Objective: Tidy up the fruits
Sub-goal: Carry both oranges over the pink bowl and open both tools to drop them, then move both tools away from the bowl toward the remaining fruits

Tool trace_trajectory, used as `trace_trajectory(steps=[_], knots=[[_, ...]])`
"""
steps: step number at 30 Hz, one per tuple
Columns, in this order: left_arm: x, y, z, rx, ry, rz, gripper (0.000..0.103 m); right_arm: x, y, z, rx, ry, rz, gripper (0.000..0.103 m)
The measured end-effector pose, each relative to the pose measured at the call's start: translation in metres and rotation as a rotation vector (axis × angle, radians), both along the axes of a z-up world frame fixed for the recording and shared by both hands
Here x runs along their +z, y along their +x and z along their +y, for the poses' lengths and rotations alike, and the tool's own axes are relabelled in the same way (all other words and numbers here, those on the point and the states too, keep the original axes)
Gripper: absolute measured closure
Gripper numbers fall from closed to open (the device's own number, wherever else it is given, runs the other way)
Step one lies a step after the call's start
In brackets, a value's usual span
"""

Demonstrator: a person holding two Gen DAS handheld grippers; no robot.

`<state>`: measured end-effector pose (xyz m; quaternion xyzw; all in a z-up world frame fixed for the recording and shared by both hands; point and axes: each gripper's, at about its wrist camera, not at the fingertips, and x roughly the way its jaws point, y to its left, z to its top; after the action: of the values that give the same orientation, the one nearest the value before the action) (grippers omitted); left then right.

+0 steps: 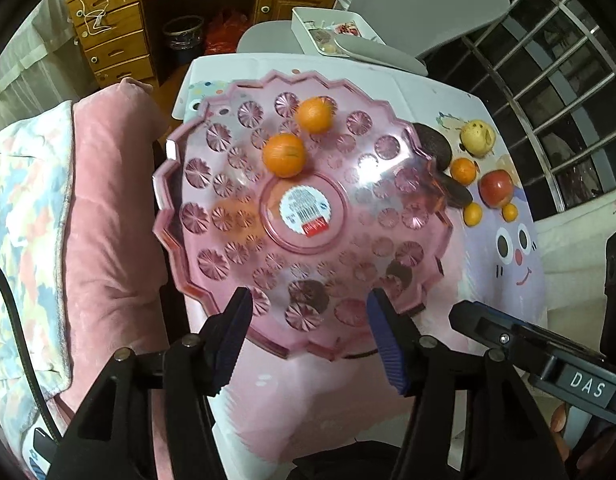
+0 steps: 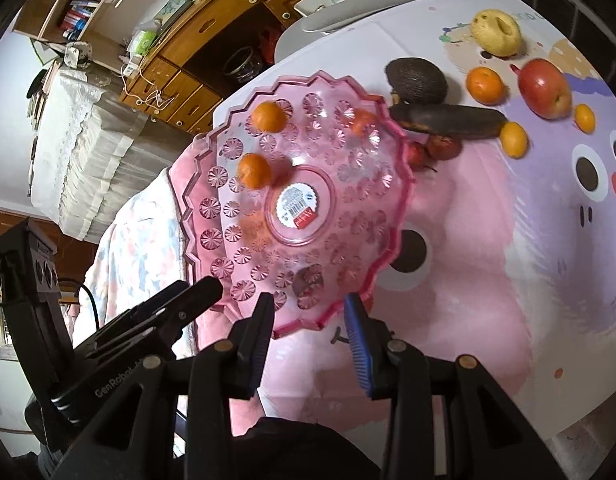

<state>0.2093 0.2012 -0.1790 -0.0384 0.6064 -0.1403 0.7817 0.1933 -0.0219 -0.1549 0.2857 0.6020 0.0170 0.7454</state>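
A pink scalloped plastic fruit plate [image 1: 211, 208] [image 2: 211, 236] lies on the table with two oranges [image 1: 284, 155] [image 1: 314, 114] in it; in the right wrist view these oranges [image 2: 254, 169] [image 2: 269, 116] sit at its far left. My left gripper [image 1: 310, 308] is open at the plate's near rim, empty. My right gripper [image 2: 310, 310] is open at the plate's near edge, empty. To the right of the plate lie an avocado [image 2: 416, 80], a dark banana [image 2: 448, 121], an orange [image 2: 484, 85], an apple [image 2: 546, 88], a yellow pear [image 2: 496, 32], two kumquats [image 2: 514, 139] [image 2: 584, 117] and small red fruits [image 2: 442, 147].
The table has a pink and purple cartoon cloth [image 2: 548, 260]. A pink cushion and patterned blanket [image 1: 99, 220] lie left of the table. A grey chair [image 1: 408, 4] with a white tray [image 1: 328, 30] stands behind. A wooden desk [image 1: 119, 12] is at the back, window bars [image 1: 556, 92] at right.
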Motion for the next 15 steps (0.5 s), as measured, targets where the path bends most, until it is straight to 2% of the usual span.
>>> trace_trajectory(steps=[6,10,15], knots=[[0.001,-0.023,-0.026,-0.04,-0.025,-0.007,0.045,-0.006,-0.022,-0.023,-0.039,0.01,0.011,0.066],[0.0,-0.034,-0.047,-0.056,-0.013,-0.008,0.042,-0.012,-0.036,-0.046,-0.062,0.015,0.024,0.066],[0.002,-0.045,-0.086,-0.084,0.019,-0.016,0.038,-0.02,-0.055,-0.087,-0.073,0.005,0.041,0.058]])
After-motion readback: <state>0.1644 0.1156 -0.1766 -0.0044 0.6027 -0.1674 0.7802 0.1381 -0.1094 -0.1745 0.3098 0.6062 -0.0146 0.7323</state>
